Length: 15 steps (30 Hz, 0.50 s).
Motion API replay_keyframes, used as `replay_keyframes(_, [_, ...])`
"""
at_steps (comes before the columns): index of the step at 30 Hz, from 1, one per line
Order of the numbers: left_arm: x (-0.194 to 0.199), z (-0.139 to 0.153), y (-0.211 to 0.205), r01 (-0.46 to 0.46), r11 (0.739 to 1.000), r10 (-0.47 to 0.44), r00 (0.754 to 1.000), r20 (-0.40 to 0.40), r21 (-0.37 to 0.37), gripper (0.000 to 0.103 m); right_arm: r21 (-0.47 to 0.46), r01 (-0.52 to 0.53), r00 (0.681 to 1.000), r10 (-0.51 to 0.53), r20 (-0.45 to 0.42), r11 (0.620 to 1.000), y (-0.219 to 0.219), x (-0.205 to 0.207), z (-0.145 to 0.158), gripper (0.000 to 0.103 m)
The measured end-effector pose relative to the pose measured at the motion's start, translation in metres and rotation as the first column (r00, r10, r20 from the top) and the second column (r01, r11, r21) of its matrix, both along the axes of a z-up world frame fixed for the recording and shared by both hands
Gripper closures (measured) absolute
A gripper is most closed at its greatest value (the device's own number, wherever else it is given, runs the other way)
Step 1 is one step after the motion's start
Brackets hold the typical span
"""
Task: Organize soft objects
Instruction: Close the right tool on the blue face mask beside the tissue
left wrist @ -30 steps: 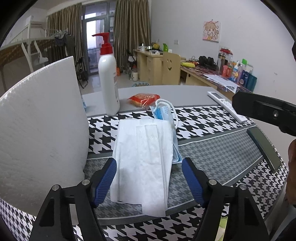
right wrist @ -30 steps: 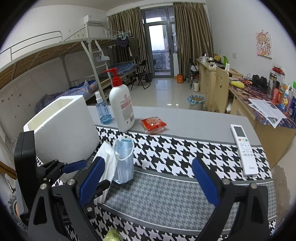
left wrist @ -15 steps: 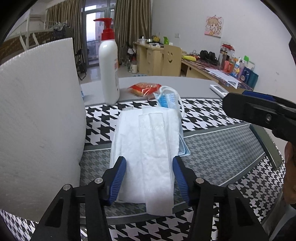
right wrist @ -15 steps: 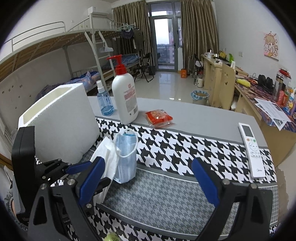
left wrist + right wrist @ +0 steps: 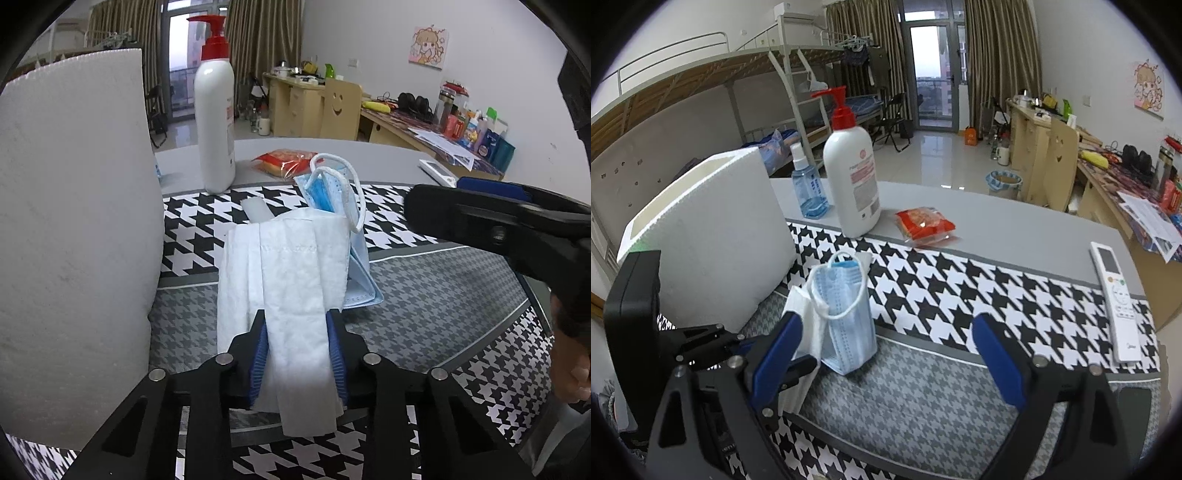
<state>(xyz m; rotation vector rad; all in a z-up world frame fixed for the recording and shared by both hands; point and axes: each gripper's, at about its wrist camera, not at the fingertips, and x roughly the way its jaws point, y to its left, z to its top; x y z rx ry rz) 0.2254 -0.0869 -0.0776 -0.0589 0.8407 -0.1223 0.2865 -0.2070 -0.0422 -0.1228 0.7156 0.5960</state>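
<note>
One white tissue wad [image 5: 284,280] and one blue mask [image 5: 846,310] lie together on the checked cloth [image 5: 960,291]. The left gripper [image 5: 298,354] is clamped on the tissue's near end; the right gripper [image 5: 886,354] hangs wide apart, holding nothing. One foam box [image 5: 713,236] stands just left; two bottles, one snack packet [image 5: 925,225] and one remote [image 5: 1115,299] sit beyond.

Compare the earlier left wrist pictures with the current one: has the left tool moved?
Yes. The left tool has closed in on the white folded tissue, nearer the white pump bottle with red cap.
</note>
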Motion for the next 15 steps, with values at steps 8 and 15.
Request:
replay_keyframes(8, [-0.001,-0.002,0.003,0.002,1.0,-0.002,1.0,-0.005,-0.015,0.082,-0.015,-0.014,0.999,0.014,-0.049,1.0,0.009,0.009,-0.015,0.026])
replay_keyframes(15, [-0.003,0.0,0.005,0.004,0.999,-0.004,1.0,-0.001,-0.037,0.09,-0.046,-0.024,0.998,0.02,-0.067,0.999,0.02,0.014,-0.025,0.033])
